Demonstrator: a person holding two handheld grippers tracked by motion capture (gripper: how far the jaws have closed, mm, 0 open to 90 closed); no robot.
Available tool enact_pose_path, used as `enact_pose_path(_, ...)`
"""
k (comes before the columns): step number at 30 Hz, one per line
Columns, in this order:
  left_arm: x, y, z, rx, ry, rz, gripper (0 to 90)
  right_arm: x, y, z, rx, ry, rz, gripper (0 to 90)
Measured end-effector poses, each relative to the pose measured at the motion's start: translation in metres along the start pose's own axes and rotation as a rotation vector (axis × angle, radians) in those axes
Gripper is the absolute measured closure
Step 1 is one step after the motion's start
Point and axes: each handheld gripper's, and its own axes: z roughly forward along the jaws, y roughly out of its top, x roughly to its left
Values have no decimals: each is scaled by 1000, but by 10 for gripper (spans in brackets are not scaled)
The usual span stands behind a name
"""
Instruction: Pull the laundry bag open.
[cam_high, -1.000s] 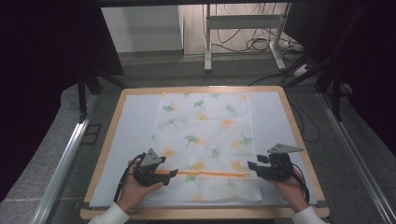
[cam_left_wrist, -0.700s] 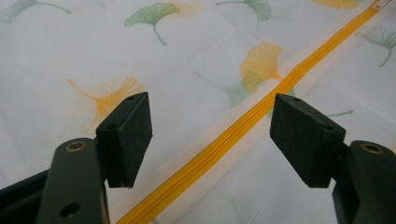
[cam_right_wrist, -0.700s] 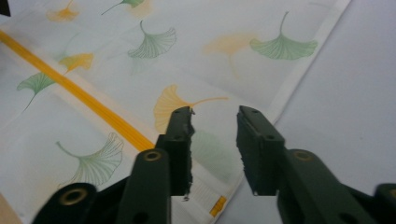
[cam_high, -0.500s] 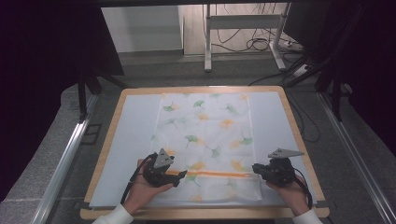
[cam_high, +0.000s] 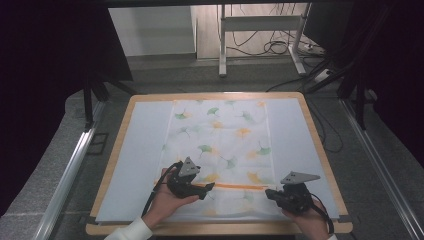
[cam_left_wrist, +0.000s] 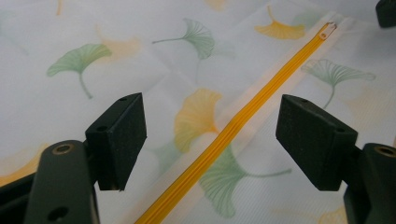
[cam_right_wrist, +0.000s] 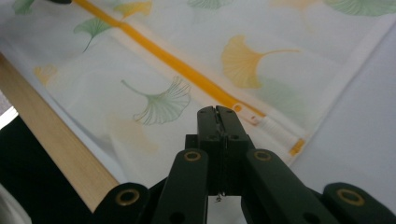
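At the near edge of the table (cam_high: 320, 150), two hands come in from below, each with a gripper, both set along the orange zipper (cam_high: 235, 186) of a white laundry bag (cam_high: 220, 145) printed with green and yellow ginkgo leaves.

The right gripper (cam_high: 270, 194) sits at the zipper's right end, near the bag's corner. Its jaws have just been closing and now stand pressed together. In the right gripper view (cam_right_wrist: 218, 111) the closed tips rest right at the zipper's end (cam_right_wrist: 238, 108), where a small metal piece shows beside them; whether they pinch that piece or cloth cannot be told. The wooden table rim (cam_right_wrist: 51, 135) runs along the left of that view.

The left gripper (cam_high: 207, 187) lies over the zipper's left part, held in the left hand (cam_high: 167, 202). Its jaws have just been opening and stand wide apart — in the left gripper view (cam_left_wrist: 210, 140) the zipper (cam_left_wrist: 243, 116) runs on a slant between the two black pads (cam_left_wrist: 119, 135) with clear gaps on both sides, touched by neither.

Farther off, the bag lies flat on a pale mat (cam_high: 145, 140) that covers the table, its far edge reaching almost to the table's far rim. Beyond the table stand metal legs (cam_high: 222, 40) and loose cables (cam_high: 270, 47) on the floor.
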Motion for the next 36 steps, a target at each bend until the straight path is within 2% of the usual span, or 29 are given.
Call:
enact_pose_path(3, -6, 6, 7, 6, -12, 20, 236, 4, -2, 2, 12, 7, -6, 889)
enact_pose_path(5, -13, 11, 15, 12, -36, 33, 236, 4, -3, 5, 24, 5, -14, 889)
enact_pose_path(11, -23, 20, 24, 50, -73, 44, 281, 5, -7, 9, 54, 0, -18, 890)
enact_pose_path(15, -30, 27, 32, 62, -100, 27, 306, 6, -9, 10, 74, -6, -19, 889)
enact_pose_path(16, -34, 31, 37, 72, -121, 17, 334, 7, -12, 11, 84, -14, -22, 890)
enact_pose_path(17, -34, 31, 37, 72, -121, 17, 356, 7, -12, 11, 84, -14, -22, 890)
enact_pose_path(24, -48, 53, 60, 107, -244, -40, 446, 4, -19, 10, 104, -32, -28, 891)
enact_pose_path(27, -53, 58, 67, 120, -254, -37, 465, 3, -20, 9, 104, -30, -24, 891)
enact_pose_path(31, -61, 67, 82, 143, -298, -44, 486, 3, -22, 7, 102, -30, -25, 892)
enact_pose_path(36, -66, 75, 95, 160, -311, -58, 544, 0, -22, 6, 103, -38, -29, 891)
